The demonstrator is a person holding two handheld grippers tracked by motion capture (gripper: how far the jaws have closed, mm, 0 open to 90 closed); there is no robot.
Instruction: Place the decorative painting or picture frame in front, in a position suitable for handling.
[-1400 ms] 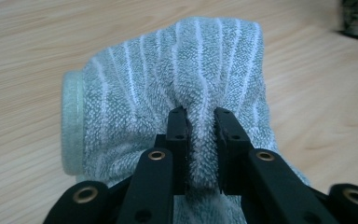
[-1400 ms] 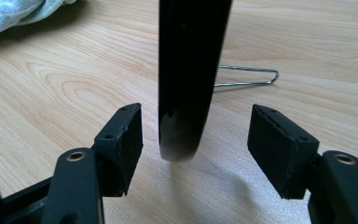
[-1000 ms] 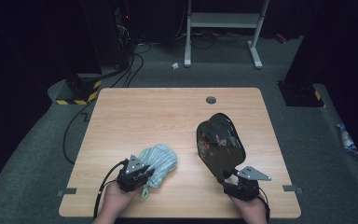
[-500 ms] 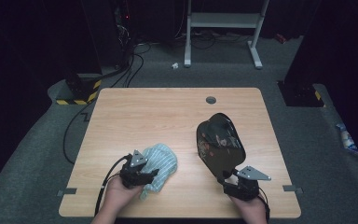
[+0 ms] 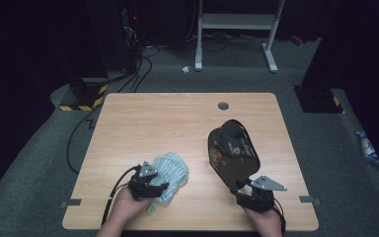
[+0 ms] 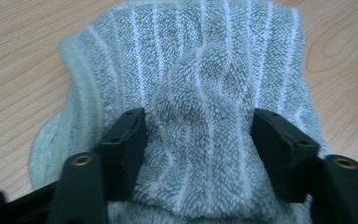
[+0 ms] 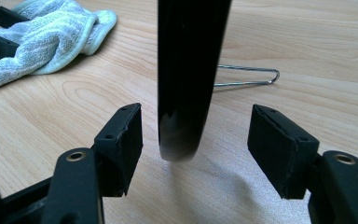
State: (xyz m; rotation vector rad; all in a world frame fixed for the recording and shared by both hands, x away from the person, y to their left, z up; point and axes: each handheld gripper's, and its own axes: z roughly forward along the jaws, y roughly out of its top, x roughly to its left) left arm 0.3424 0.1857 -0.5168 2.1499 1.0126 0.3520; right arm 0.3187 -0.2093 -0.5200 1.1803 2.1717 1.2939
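A pale green striped towel [image 5: 173, 165] lies bunched on the wooden table [image 5: 168, 123] at the front left. My left gripper [image 5: 162, 184] is pressed down into it. In the left gripper view, a raised fold of towel [image 6: 200, 93] fills the gap between the jaws of the left gripper [image 6: 198, 140]; they have just been closing but stand wide, so it counts as open. A black, glossy oval frame [image 5: 232, 155] stands upright at the front right. My right gripper [image 5: 240, 190] is open at its base, the frame's lower edge [image 7: 184, 93] between the pads with a gap on each side.
A thin wire stand [image 7: 249, 77] props the frame from behind and lies on the table. A round cable hole [image 5: 223, 105] sits near the far edge. Cables trail off the front left of the table. A white stand's legs [image 5: 237, 22] are on the floor beyond.
The left gripper's jaws have spread from a tight pinch and the hand has sunk slightly onto the towel, which now bulges between them. The right gripper and frame have not moved.
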